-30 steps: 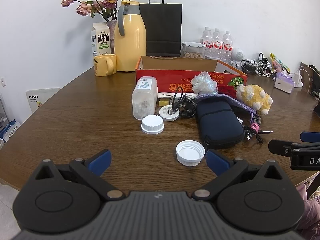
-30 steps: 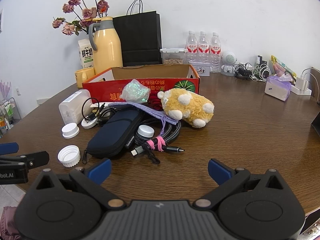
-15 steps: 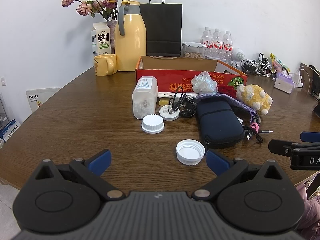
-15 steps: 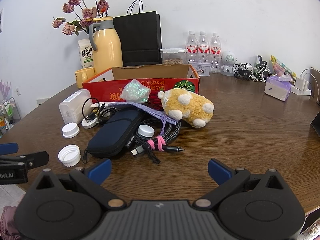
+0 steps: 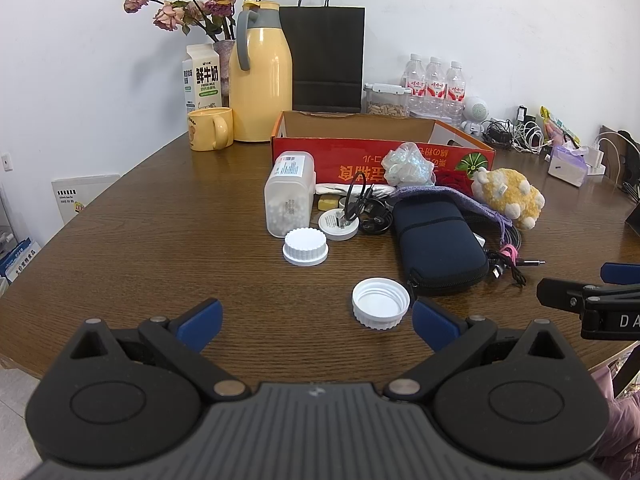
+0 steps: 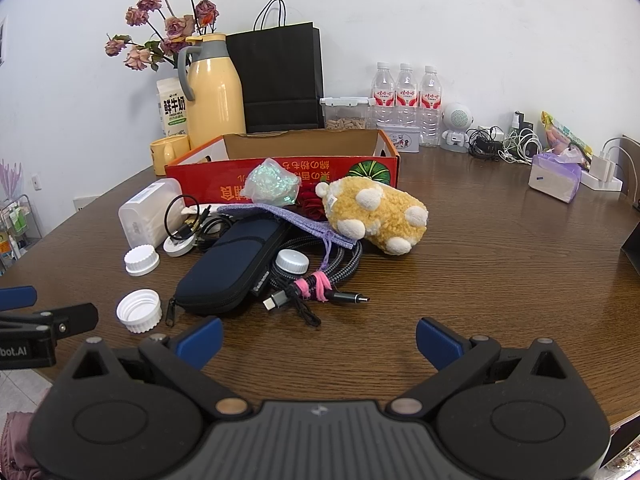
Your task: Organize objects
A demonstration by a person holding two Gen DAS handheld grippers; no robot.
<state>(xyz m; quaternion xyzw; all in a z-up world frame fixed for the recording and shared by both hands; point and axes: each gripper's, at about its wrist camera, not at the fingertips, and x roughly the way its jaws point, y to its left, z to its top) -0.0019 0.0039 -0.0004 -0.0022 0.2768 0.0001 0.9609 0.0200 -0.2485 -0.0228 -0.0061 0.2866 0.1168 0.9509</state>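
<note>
A red cardboard box (image 5: 380,148) (image 6: 280,168) stands open on the brown table. In front of it lies a pile: a clear jar of white beads (image 5: 290,200), two white lids (image 5: 305,247) (image 5: 381,303), a navy zip case (image 5: 436,246) (image 6: 232,266), a yellow plush toy (image 5: 508,198) (image 6: 372,216), a crinkled clear bag (image 6: 272,188), a purple pouch (image 6: 296,220) and bundled cables (image 6: 316,284). My left gripper (image 5: 316,324) is open and empty near the front edge, just short of the upturned lid. My right gripper (image 6: 318,340) is open and empty in front of the cables.
At the back stand a yellow thermos (image 5: 260,76), a yellow mug (image 5: 210,128), a milk carton (image 5: 202,80), a vase of dried roses (image 5: 200,0), a black paper bag (image 5: 322,56), water bottles (image 6: 406,92), chargers and a tissue pack (image 6: 554,176).
</note>
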